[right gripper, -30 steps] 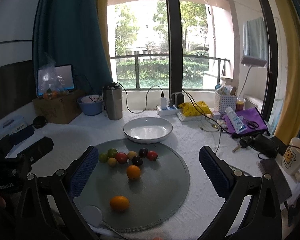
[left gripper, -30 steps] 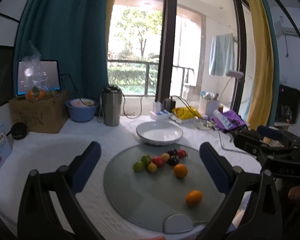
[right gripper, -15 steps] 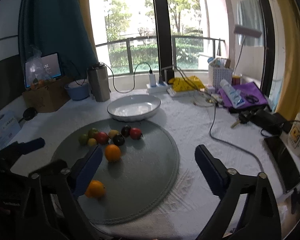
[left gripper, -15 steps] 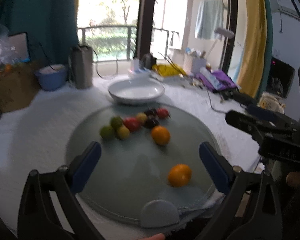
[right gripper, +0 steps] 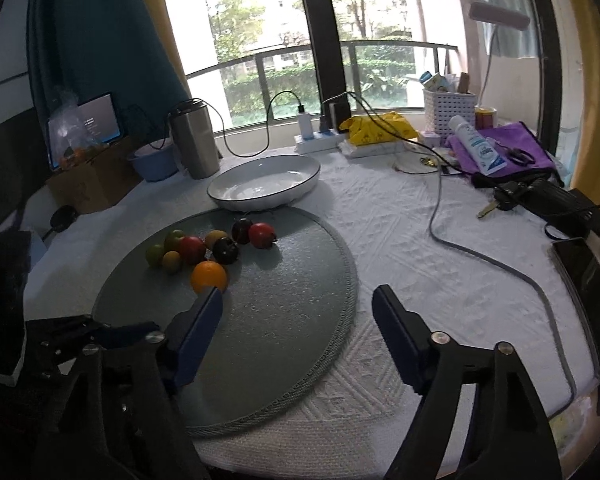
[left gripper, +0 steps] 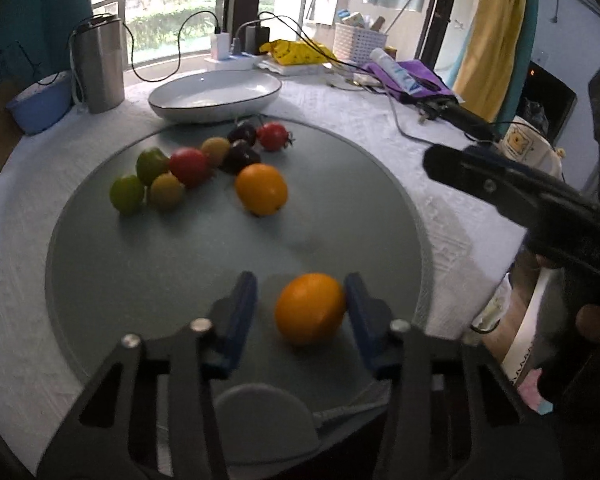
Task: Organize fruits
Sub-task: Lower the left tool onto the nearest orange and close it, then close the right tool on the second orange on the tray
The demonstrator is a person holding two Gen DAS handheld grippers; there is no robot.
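Since the near orange sits between the fingers of my left tool with the right pad touching its skin and a clear gap on the other side, I judge the first pick is only being set up, not made. That tool is partly spread around the fruit, not yet pinching it, and the orange rests on the round grey mat close to the mat's near edge.

Ahead of the left tool lies a second orange, and beyond it the small cluster: two green fruits, a yellowish one, a red tomato, another yellowish one, two dark plum-coloured ones and a red tomato with its stem. All of them lie loose on the mat.

Past the cluster, just beyond the mat's far edge, stands the white dish, and I see nothing in it. I take it as the likely destination, so by my reading nothing has been sorted and every fruit is left to move.

My right tool hangs spread wide and holds nothing, over the mat's right portion, with the second orange just ahead of its left finger. The mat and dish sit on the counter under a white textured cloth.
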